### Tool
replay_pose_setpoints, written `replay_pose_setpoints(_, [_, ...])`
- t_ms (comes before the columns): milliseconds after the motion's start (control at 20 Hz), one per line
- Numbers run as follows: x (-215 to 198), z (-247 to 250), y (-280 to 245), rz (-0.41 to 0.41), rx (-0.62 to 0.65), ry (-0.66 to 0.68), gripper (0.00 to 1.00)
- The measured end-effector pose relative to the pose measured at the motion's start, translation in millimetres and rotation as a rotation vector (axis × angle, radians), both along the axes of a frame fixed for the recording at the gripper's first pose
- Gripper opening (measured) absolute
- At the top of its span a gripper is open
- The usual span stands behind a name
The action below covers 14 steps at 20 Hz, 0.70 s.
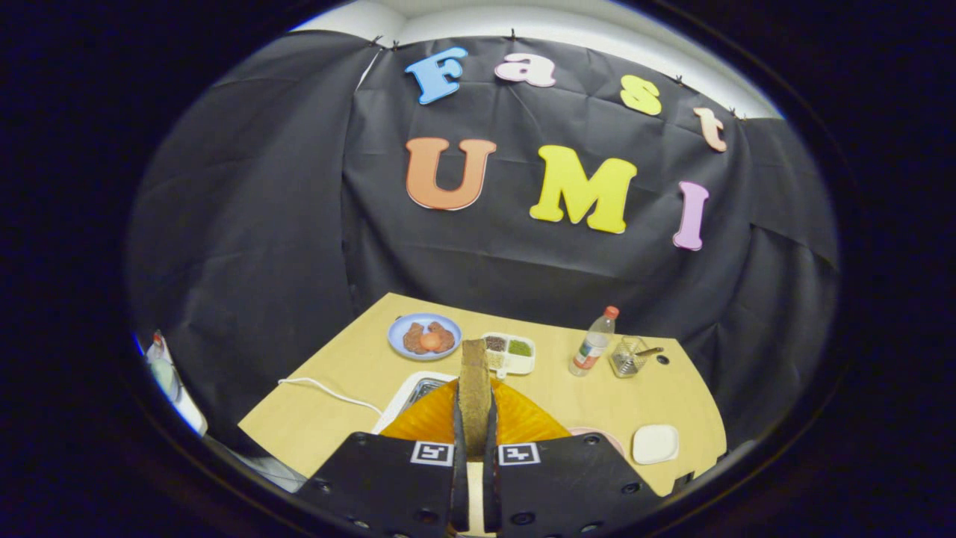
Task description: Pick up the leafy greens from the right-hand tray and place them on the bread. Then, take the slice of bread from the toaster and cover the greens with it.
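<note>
No readable text on the bottle (594,341) label.

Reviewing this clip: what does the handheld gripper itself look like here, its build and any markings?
The gripper has two broad, flat plates studded with round screw holes, each narrowing into a slim upright finger. A square black-and-white coded marker sits on each plate near the inner edge. No cable shows on it.

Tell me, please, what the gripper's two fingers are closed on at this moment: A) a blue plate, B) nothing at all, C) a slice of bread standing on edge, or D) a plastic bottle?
C: the gripper has both fingers pressed against a slice of bread that stands on edge between them, above the orange tray.
</note>
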State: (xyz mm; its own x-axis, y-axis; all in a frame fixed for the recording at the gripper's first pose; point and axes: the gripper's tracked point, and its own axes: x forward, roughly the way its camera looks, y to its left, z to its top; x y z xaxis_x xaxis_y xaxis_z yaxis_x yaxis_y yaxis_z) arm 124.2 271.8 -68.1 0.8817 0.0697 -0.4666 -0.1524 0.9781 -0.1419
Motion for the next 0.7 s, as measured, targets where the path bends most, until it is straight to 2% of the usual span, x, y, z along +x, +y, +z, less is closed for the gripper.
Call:
replay_pose_setpoints(250, [-2,-46,-54,-0.048,0.065,0.102,0.07])
replay_pose_setpoints(400, [9,-75,-91,-0.103,0.035,0.123,0.07])
replay_pose_setpoints(600, [17,-116,-115,-0.139,0.067,0.197,0.07])
replay_pose_setpoints(700, [17,-131,-121,-0.133,0.071,0.221,0.07])
